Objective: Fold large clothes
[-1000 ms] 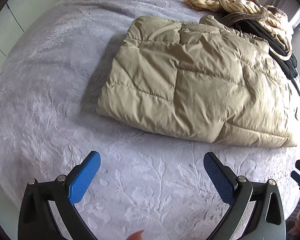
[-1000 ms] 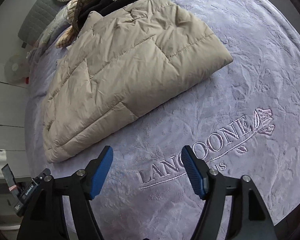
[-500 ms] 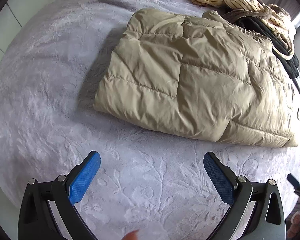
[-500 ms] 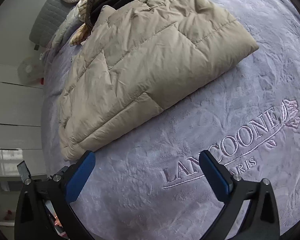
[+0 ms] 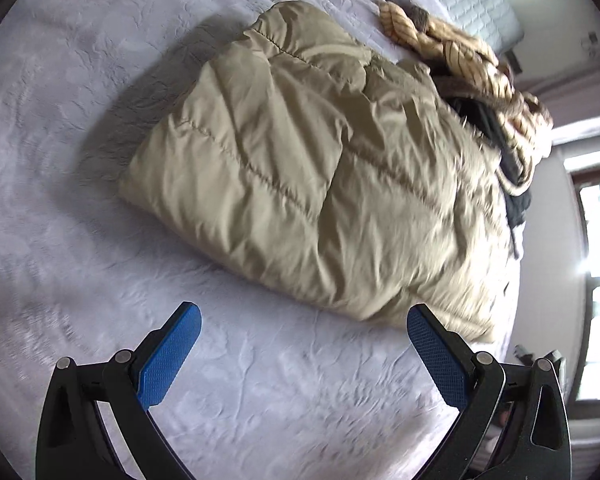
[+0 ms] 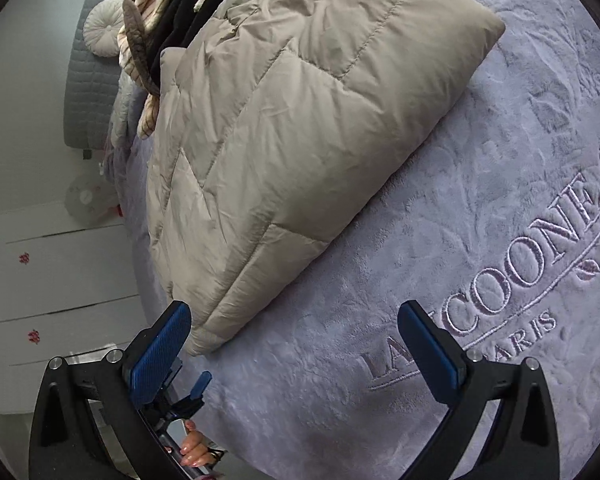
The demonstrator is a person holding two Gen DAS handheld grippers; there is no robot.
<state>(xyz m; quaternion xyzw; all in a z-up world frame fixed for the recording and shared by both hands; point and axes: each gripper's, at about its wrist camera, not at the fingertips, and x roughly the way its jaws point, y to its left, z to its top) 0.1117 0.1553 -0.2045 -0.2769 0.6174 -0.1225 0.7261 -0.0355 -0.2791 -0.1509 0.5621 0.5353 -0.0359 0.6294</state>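
Lying folded on bed [image 5: 60, 160]: beige puffer jacket [image 5: 300, 168]; left gripper [image 5: 304, 326], right gripper [image 6: 294, 326] both spread wide, empty.

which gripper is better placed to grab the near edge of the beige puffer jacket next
Probably the right. In its own view the right gripper stands open with the jacket's near corner just inside its left finger. The left gripper, also open, has bare bedspread between its fingers, the jacket edge just beyond.
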